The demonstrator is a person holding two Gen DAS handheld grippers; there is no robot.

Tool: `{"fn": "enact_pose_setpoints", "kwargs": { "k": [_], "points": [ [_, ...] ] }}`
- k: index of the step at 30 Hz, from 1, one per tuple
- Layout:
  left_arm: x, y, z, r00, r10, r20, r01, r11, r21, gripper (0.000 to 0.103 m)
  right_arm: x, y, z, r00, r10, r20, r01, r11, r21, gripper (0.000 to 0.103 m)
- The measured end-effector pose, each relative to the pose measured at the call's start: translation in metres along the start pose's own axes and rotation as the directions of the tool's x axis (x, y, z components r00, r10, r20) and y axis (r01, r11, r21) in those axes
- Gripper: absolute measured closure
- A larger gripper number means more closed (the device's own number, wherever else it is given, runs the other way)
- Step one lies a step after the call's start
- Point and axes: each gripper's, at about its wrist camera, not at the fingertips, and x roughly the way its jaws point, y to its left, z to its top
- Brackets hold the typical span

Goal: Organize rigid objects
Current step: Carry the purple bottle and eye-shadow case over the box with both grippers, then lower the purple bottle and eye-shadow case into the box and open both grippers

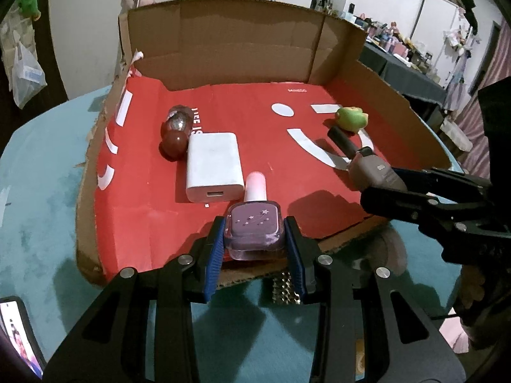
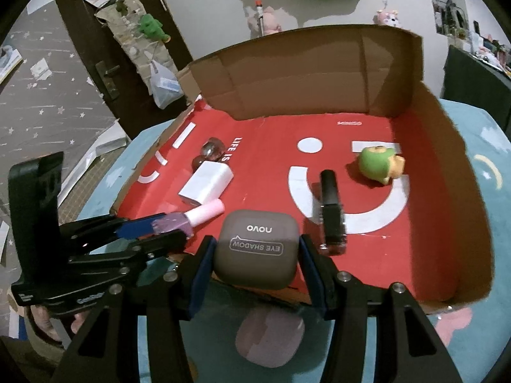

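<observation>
Left gripper (image 1: 255,242) pinching lilac polish bottle (image 1: 254,229); right gripper (image 2: 257,255) pinching taupe eyeshadow case (image 2: 255,249).

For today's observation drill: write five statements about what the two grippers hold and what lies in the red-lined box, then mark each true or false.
1. The left gripper is shut on the purple nail polish bottle. True.
2. The right gripper is empty. False: it clamps the eye shadow case.
3. The white charger lies on the red floor of the cardboard box. True.
4. The green toy is in the left gripper. False: it sits in the box, untouched.
5. The nail polish cap is pink. True.
</observation>
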Motion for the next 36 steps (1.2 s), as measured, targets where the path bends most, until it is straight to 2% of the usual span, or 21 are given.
{"fn": "enact_pose_setpoints", "kwargs": {
  "k": [11, 18, 27, 36],
  "points": [
    [0.021, 0.005, 0.01, 1.0, 0.019, -0.022, -0.02, 1.0, -0.02, 0.069, 0.026, -0.01, 0.002, 0.998, -0.012, -0.055, 0.014, 0.999, 0.031, 0.048],
    [0.03, 0.006, 0.014, 0.998, 0.054, -0.022, -0.054, 0.998, -0.014, 0.069, 0.033, -0.019, 0.003, 0.991, -0.126, -0.052, 0.126, 0.992, 0.01, 0.048],
    [0.037, 0.006, 0.021, 0.994, 0.105, 0.004, -0.105, 0.994, -0.009, 0.069, 0.03, -0.036, 0.01, 0.973, -0.23, -0.02, 0.23, 0.973, 0.031, 0.048],
    [0.041, 0.008, 0.025, 0.994, 0.112, 0.009, -0.112, 0.994, -0.009, 0.069, 0.032, -0.04, 0.011, 0.969, -0.246, -0.024, 0.247, 0.968, 0.033, 0.048]
  ]
}}
